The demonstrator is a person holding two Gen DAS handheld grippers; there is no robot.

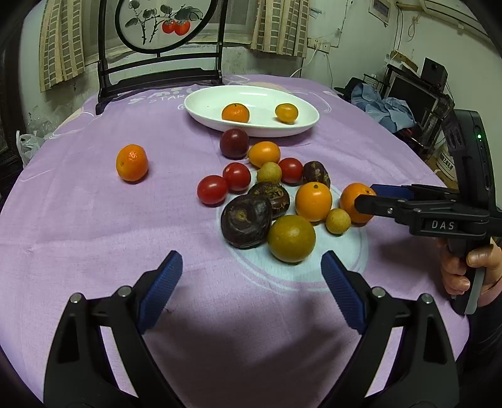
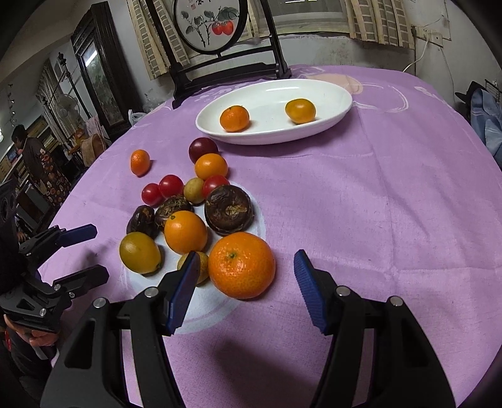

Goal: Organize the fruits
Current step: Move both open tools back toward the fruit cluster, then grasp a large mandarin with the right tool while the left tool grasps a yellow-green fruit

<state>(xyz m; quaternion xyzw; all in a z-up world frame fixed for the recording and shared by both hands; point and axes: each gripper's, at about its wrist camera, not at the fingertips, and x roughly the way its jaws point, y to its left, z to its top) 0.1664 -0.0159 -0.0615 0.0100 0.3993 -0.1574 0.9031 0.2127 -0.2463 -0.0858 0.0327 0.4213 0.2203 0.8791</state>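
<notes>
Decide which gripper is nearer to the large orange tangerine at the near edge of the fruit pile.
Right. The right gripper has its open jaws either side of the tangerine, not pressing it. The left gripper hangs open over bare cloth, nearer the olive-yellow fruit.

A purple cloth (image 1: 94,204) covers the table, with a dark wooden screen (image 1: 160,62) bearing a round persimmon painting at its far edge. Checked curtains (image 1: 280,26) hang at the window behind, and a dark cabinet (image 2: 97,72) stands against the pale wall to the left.
</notes>
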